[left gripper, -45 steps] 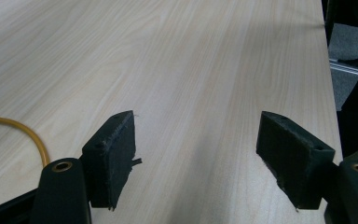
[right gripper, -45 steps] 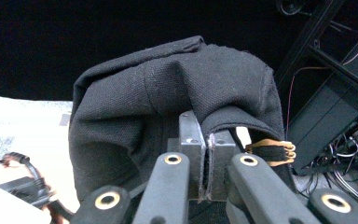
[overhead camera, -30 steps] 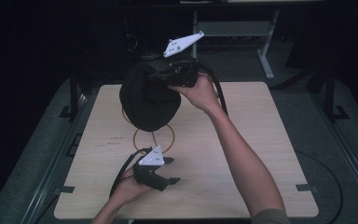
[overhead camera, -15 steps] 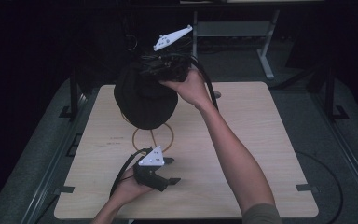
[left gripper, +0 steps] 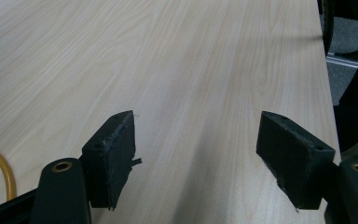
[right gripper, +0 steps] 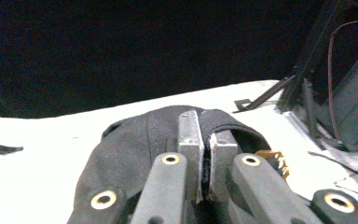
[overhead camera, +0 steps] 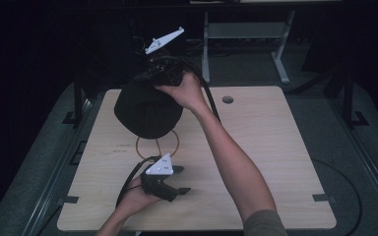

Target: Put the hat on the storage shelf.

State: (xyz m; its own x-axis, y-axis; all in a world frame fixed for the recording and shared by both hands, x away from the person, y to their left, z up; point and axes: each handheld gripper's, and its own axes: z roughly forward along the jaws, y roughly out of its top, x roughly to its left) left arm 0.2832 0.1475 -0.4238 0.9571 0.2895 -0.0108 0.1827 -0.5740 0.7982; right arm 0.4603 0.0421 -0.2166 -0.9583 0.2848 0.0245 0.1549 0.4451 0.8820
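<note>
Your right gripper (overhead camera: 152, 81) is clenched on the rim of a black cap (overhead camera: 146, 112) (held above the table (overhead camera: 275, 147), centre-left of the high view). Your left gripper (overhead camera: 177, 180) rests lower centre, jaws spread wide, near a yellow ring (overhead camera: 140, 147).

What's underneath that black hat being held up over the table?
Below the lifted black hat, gripped by the right gripper, an orange ring lies on the wooden table. The hat covers the ring's far part, so anything else beneath stays unseen.
</note>
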